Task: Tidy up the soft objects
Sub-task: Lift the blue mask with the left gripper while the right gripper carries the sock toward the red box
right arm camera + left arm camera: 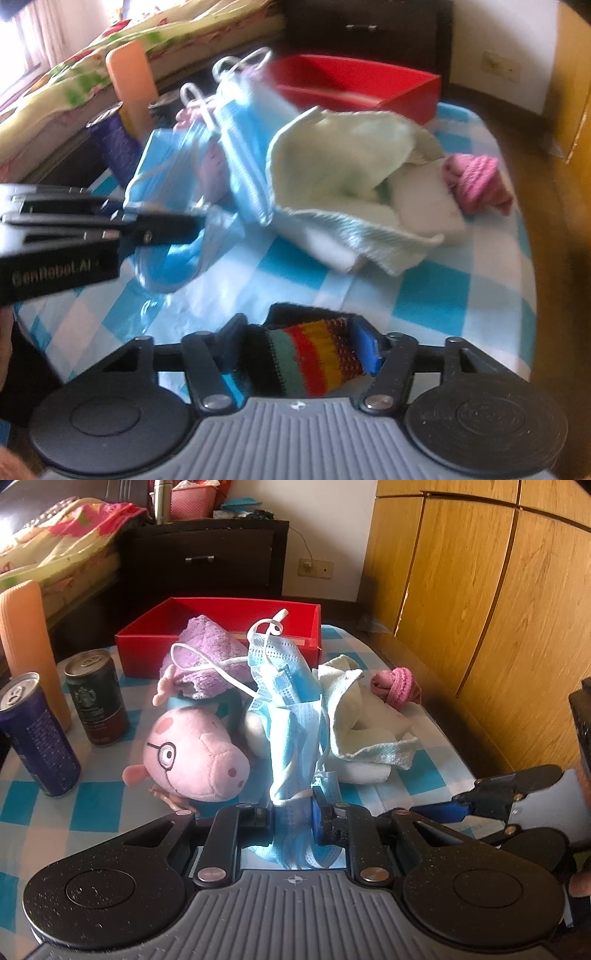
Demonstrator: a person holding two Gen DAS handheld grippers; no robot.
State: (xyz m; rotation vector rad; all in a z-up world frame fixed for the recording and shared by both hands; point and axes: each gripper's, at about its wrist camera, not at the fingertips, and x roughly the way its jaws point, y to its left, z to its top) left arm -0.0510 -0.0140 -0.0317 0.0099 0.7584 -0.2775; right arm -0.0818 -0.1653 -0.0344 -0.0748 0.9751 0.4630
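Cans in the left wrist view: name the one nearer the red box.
The dark Starbucks can, standing upright closer to the red box. The blue can stands further from it, at the picture's left edge.

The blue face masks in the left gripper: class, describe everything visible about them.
The blue face masks are thin pleated fabric with white elastic ear loops, bunched together and crumpled. The left gripper is shut on their lower end, so they stand up from it, loops trailing upward. They hang above the checked cloth, in front of the red box.
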